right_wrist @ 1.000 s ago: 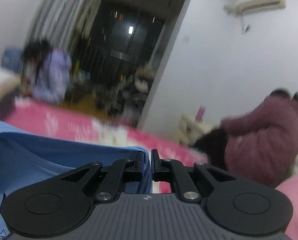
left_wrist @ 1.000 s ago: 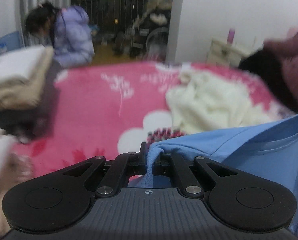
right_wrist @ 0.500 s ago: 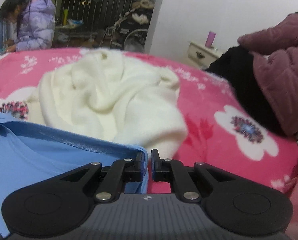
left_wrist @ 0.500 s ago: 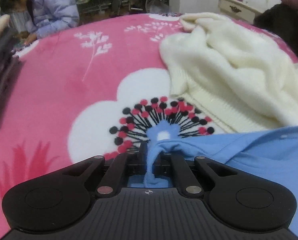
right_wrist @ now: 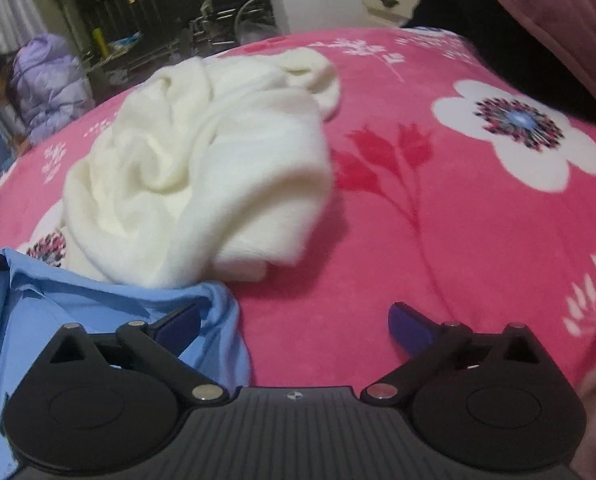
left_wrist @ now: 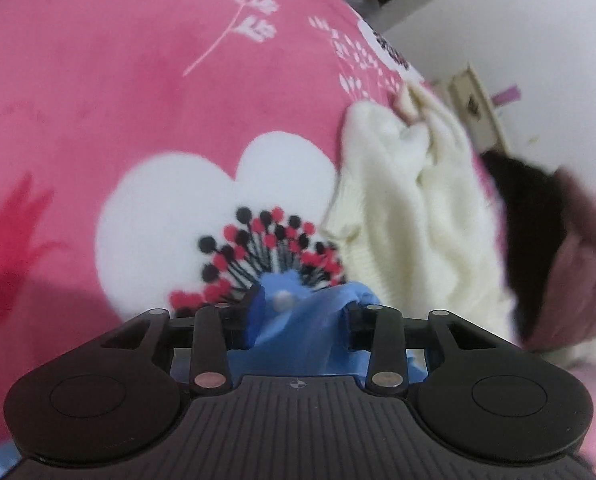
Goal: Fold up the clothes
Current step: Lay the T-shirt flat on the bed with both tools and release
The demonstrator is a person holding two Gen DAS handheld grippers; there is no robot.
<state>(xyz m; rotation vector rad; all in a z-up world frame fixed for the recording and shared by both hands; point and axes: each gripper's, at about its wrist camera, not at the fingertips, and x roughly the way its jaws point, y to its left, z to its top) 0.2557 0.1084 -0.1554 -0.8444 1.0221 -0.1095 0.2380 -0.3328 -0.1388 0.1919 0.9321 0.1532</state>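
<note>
Both grippers' jaws just parted, left gripper (left_wrist: 298, 316) loosely around blurred blue shirt (right_wrist: 97, 308), right gripper (right_wrist: 293, 324) empty

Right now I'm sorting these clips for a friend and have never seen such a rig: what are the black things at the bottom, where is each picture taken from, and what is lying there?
The black shapes are two hand-held grippers, one in each of a person's hands. Each carries a camera looking forward along its two fingers, so there is one picture per hand.

Both views look down on a pink flowered blanket. On it lie a crumpled cream sweater and, nearer, a light blue shirt.

In the left view, the left gripper has just been opening; a bunched bit of the blue shirt lies between its parted fingers, no longer pinched. In the right view, the right gripper has just opened wide; the shirt's edge lies at its left finger, and only blanket shows between the fingers. So nothing is gripped.

Two other people show at the edges.
</note>
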